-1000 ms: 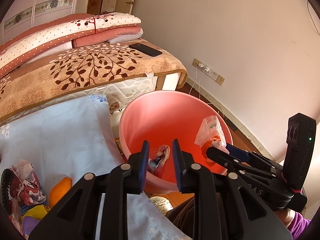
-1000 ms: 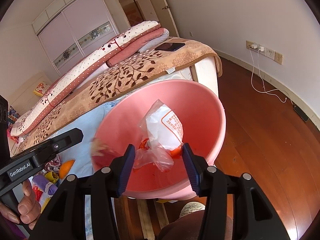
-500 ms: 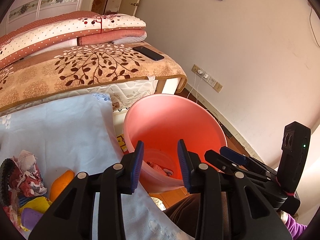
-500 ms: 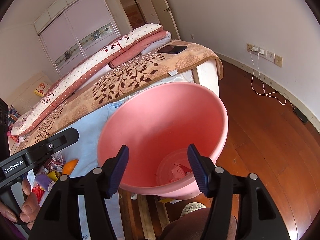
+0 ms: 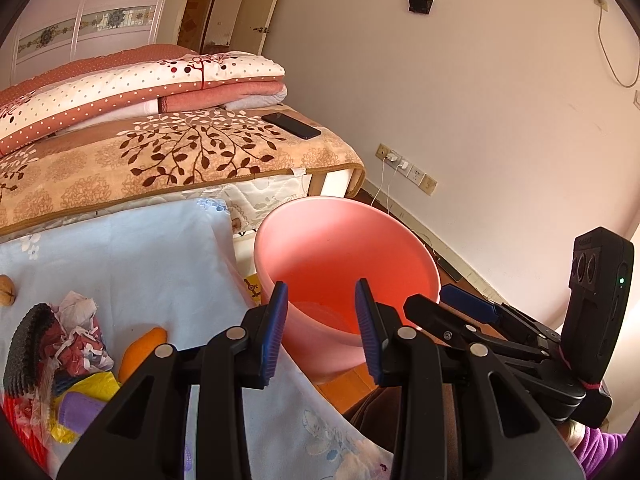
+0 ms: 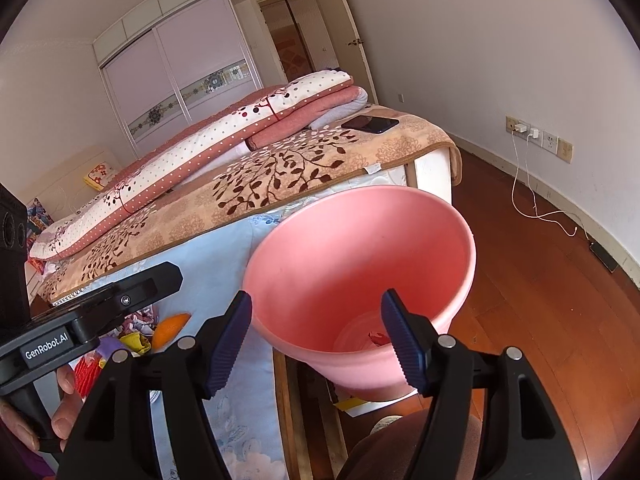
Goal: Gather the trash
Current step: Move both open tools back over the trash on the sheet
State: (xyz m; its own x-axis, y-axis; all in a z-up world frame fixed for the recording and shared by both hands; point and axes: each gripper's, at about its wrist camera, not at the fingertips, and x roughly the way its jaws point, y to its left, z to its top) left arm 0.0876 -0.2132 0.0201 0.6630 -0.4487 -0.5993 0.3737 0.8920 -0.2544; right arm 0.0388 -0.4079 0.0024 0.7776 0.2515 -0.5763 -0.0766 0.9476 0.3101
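One round pink plastic bucket point(image 6: 360, 264) stands on the floor beside the bed edge, scraps inside. Left gripper point(image 5: 320, 328) fingers wide, empty; right gripper point(image 6: 316, 336) fingers opening, empty. One trash pile point(image 5: 68, 352) on the blue sheet.

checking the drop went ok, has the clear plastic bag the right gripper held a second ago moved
Yes. It has left the right gripper, whose jaws are opening with nothing between them, and red scraps now lie at the bottom of the pink plastic bucket.

Hidden: most of the pink bin's point(image 6: 360, 256) bottom, behind its near wall | Unclear: small red scrap point(image 6: 376, 336) inside | Cut off: trash pile point(image 5: 60, 360), left edge
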